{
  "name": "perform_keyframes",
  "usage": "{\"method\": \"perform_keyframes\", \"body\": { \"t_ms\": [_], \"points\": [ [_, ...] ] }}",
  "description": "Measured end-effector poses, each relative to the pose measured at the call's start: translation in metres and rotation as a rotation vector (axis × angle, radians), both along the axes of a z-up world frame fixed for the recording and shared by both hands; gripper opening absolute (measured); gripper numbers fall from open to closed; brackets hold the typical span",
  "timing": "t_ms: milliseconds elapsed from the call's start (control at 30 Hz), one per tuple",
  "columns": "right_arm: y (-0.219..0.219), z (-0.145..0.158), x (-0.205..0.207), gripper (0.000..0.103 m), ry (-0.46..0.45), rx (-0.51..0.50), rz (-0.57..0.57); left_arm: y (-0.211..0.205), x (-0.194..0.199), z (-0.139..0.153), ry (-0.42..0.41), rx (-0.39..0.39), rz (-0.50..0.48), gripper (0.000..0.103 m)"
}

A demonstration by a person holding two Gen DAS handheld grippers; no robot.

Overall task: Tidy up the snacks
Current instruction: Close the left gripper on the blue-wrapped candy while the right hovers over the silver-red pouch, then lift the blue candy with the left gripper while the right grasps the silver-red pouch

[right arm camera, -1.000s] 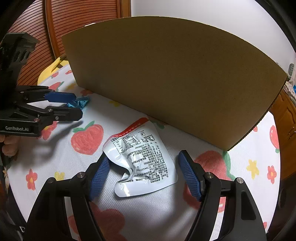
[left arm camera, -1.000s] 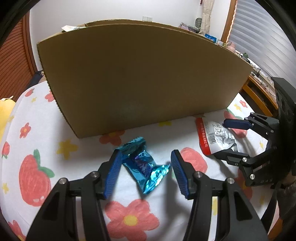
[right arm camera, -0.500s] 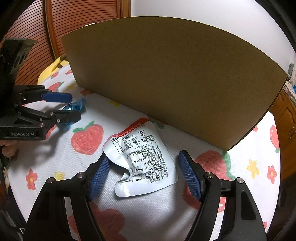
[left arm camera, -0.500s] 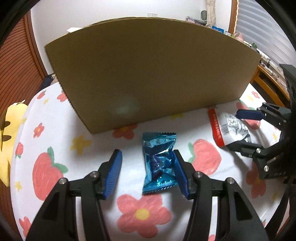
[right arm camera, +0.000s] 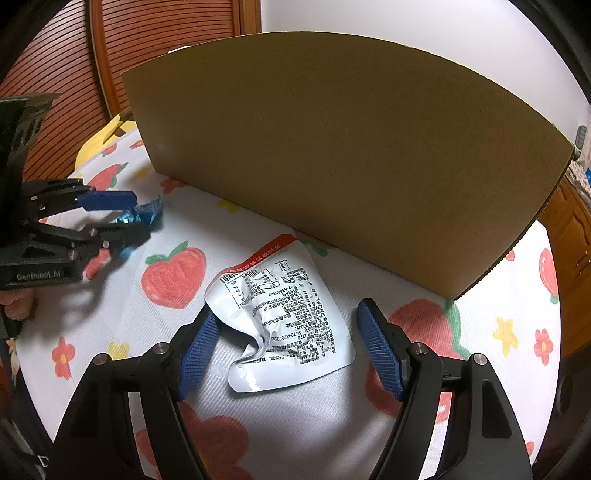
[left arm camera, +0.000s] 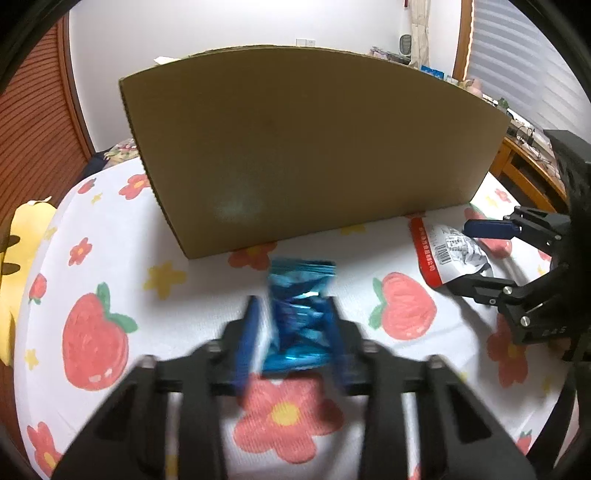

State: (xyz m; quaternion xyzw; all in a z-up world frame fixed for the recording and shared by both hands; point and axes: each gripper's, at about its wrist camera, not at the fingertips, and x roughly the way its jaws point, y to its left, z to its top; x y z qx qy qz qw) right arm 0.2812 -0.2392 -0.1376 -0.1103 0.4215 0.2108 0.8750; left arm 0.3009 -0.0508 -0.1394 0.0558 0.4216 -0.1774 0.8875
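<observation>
two grippers we hold | left gripper (left arm camera: 293, 332) closing around crinkled blue foil snack packet (left arm camera: 299, 317) | right gripper (right arm camera: 284, 347) wide, straddling white printed pouch (right arm camera: 284, 317) | tall brown cardboard box (right arm camera: 332, 155) behind

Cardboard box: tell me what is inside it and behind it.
The cardboard box shows only its plain brown wall; that wall hides whatever is inside. Above its rim, a white wall and window blinds show behind. A pale scrap pokes above the rim, unidentifiable.
</observation>
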Motion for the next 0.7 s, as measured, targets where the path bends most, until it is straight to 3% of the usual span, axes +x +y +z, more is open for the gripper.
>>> {"method": "perform_keyframes", "body": {
  "t_ms": [267,600,700],
  "points": [
    [0.0,0.0,0.0,0.077,0.0,-0.001,-0.001,0.01,-0.019,0.005,0.012,-0.038,-0.013,0.02],
    [0.0,0.001,0.003,0.077,0.004,-0.001,-0.003,0.028,-0.057,0.03,-0.047,-0.097,-0.016,0.02],
    [-0.002,0.002,0.002,0.062,0.0,0.005,-0.011,0.03,-0.064,0.036,-0.056,-0.11,-0.016,0.02]
  ]
}}
